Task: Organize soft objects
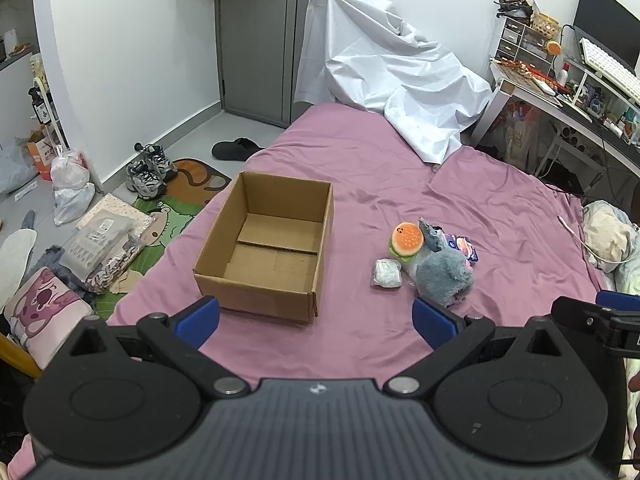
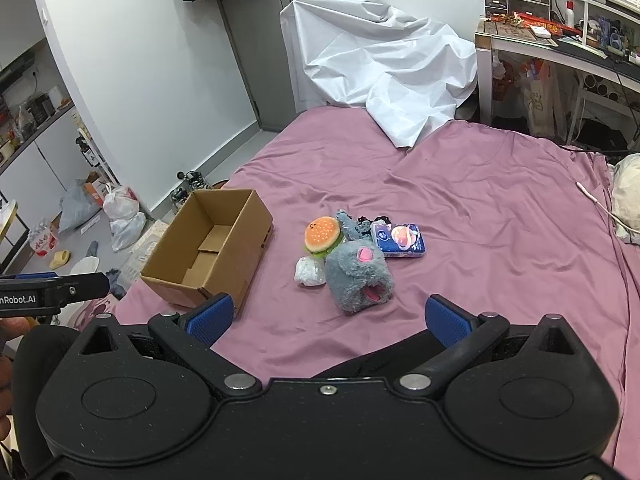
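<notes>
Left wrist view: left tongs spread wide, empty, hovering over the bed. Open cardboard box sits just ahead, nothing inside. Soft items are clustered to its right: burger plush, grey plush, white wad, blue packet. Right wrist view: right tongs also wide and empty, grey plush just ahead, touching the burger plush. Something dark behind the packet, possibly fabric. Box lies left of the pile.

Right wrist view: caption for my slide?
Open right gripper hovers before a grey plush, burger toy and empty cardboard box on a pink bed.
</notes>
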{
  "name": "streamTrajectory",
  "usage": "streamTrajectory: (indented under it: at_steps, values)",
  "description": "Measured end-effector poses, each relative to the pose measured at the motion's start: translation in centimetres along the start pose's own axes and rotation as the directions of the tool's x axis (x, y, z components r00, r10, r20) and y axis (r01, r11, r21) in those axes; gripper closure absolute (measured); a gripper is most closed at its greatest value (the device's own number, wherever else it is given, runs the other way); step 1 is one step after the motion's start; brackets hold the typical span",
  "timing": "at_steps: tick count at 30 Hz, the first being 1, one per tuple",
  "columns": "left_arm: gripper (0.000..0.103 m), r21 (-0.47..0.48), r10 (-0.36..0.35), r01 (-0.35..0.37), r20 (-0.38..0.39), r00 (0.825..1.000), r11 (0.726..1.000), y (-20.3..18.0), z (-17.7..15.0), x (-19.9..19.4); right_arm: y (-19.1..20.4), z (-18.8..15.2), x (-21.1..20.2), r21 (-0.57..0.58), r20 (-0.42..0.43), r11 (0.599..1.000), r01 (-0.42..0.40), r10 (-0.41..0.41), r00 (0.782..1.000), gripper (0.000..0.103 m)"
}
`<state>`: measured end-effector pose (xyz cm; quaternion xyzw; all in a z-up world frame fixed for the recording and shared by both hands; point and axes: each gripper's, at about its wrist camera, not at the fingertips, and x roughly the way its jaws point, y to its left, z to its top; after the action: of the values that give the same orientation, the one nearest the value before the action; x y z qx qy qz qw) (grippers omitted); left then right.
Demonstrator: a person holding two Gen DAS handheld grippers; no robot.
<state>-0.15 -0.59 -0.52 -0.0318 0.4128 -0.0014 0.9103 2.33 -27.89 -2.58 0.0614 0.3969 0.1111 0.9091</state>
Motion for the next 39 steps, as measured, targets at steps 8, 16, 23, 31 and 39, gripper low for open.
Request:
streamTrajectory:
  at_steps: [8, 16, 23, 31, 39]
  values:
    - [0.001, -0.001, -0.012, 0.012, 0.009, 1.0, 1.0, 0.2, 0.0, -0.4, 0.2, 0.2, 0.1, -0.004, -0.008, 1.0, 0.003, -0.003, 1.0, 0.0]
    - [0.001, 0.0, -0.014, 0.014, 0.013, 1.0, 1.0, 0.3, 0.0, -0.6, 0.4, 0.2, -0.1, -0.007, -0.003, 1.0, 0.0, 0.0, 1.0, 0.0]
    - [0.001, -0.001, -0.013, 0.013, 0.014, 1.0, 1.0, 0.3, 0.0, -0.7, 0.5, 0.2, -0.1, -0.007, -0.003, 1.0, 0.005, -0.005, 1.0, 0.0]
    - [0.001, 0.0, -0.013, 0.013, 0.02, 1.0, 1.0, 0.4, 0.0, -1.0, 0.5, 0.1, -0.1, -0.008, -0.001, 1.0, 0.008, -0.008, 1.0, 0.0]
    - [0.001, 0.001, -0.016, 0.016, 0.019, 1.0, 1.0, 0.3, 0.0, -1.1, 0.6, 0.1, -0.1, -0.012, -0.001, 1.0, 0.011, -0.011, 1.0, 0.0]
